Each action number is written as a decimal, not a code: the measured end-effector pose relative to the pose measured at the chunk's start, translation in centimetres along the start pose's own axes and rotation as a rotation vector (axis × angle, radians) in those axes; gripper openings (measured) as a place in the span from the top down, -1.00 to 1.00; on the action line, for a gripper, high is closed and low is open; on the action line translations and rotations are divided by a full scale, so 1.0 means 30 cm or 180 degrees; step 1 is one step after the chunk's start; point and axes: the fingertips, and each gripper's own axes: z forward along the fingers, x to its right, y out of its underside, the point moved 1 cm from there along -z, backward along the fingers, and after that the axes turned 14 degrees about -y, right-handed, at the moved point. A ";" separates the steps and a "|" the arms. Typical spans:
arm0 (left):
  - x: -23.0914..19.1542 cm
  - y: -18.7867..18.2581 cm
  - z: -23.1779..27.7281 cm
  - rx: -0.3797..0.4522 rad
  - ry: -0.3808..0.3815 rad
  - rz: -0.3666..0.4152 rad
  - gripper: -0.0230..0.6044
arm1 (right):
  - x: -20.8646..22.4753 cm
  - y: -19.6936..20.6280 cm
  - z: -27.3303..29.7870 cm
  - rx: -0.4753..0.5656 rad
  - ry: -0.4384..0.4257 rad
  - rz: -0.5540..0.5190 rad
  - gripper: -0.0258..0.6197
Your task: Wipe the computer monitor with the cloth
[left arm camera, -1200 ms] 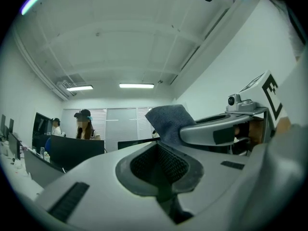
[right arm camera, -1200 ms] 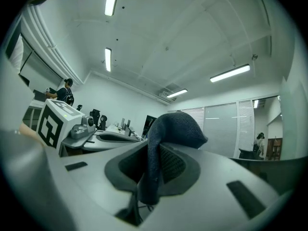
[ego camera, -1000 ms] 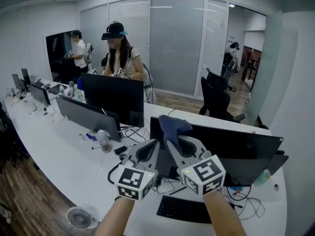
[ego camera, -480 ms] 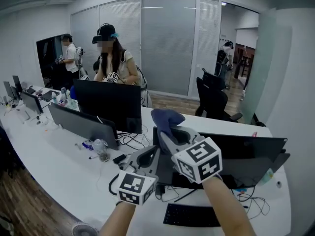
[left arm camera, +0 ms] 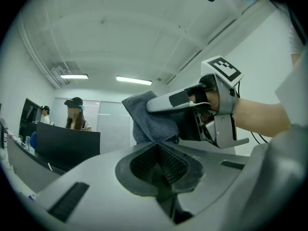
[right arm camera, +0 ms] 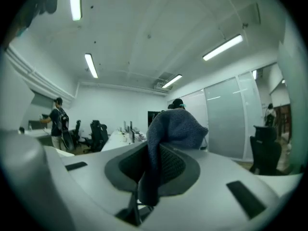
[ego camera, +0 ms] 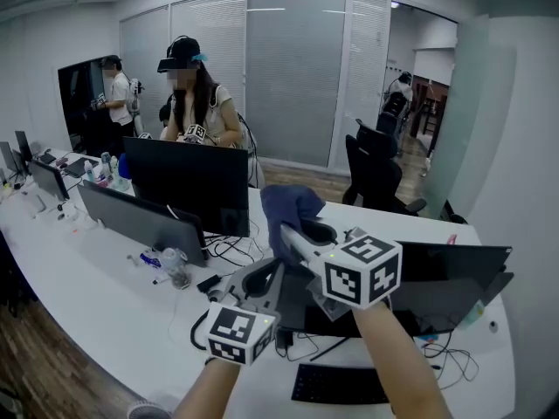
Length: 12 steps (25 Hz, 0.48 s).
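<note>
On the desk (ego camera: 96, 269), the computer monitor (ego camera: 454, 278) stands at the right, a keyboard (ego camera: 341, 384) before it. The right gripper (ego camera: 293, 236), the cloth (ego camera: 288, 206) between its jaws, hangs before that monitor's left end, above the left gripper (ego camera: 262, 278). Further left stands a second monitor (ego camera: 188, 182), a person (ego camera: 199, 103) behind it.

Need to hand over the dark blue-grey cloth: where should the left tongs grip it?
Probably the bunched fold of the dark blue-grey cloth bulging beyond the right tongs, from the left: it stands free, the rest is pinched.
</note>
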 end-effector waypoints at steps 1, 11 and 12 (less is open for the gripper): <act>-0.004 -0.005 0.003 0.0034 0.0002 -0.0007 0.90 | 0.004 -0.004 0.002 0.0070 -0.0058 0.0111 0.74; 0.002 0.004 0.015 0.0045 0.0031 0.0013 0.90 | 0.073 0.029 -0.008 -0.0585 0.0631 -0.0487 0.74; 0.000 0.004 0.015 0.0039 0.0025 0.0012 0.90 | 0.071 0.029 -0.011 -0.0642 0.0684 -0.0542 0.74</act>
